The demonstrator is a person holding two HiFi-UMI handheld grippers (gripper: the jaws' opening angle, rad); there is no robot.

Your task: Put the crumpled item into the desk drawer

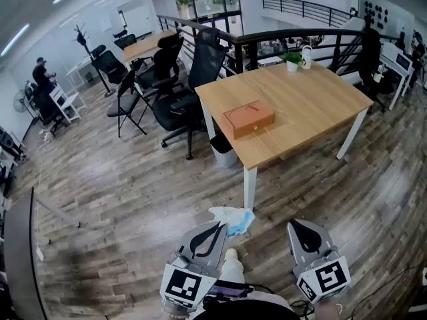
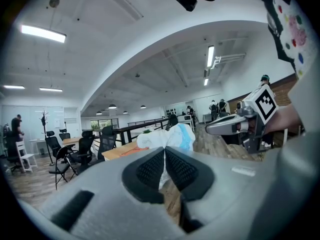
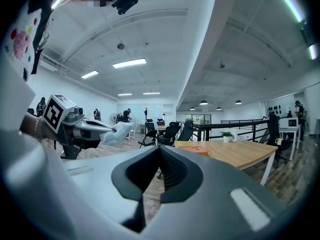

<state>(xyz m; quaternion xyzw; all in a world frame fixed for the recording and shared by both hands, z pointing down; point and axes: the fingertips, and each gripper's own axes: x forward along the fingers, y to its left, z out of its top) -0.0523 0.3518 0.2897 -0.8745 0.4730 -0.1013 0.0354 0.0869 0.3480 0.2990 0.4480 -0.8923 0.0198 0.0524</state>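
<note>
Bright ceiling strips [image 2: 43, 33], fisheye-warped edges

No word, number or brand can be read anywhere. The only printed signs are the black-and-white square coded patterns on the marker cube of the left gripper [image 1: 221, 225] and that of the right gripper [image 1: 294, 223]; they carry no letters. The small white label [image 3: 247, 209] on the right gripper's grey body is too blurred to read.

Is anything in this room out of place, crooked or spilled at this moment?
Nothing looks spilled or broken. The one odd thing is the crumpled white and blue item, pinched in the left gripper above the floor, away from the table. The black chairs stand bunched beside it, not tucked in.
</note>
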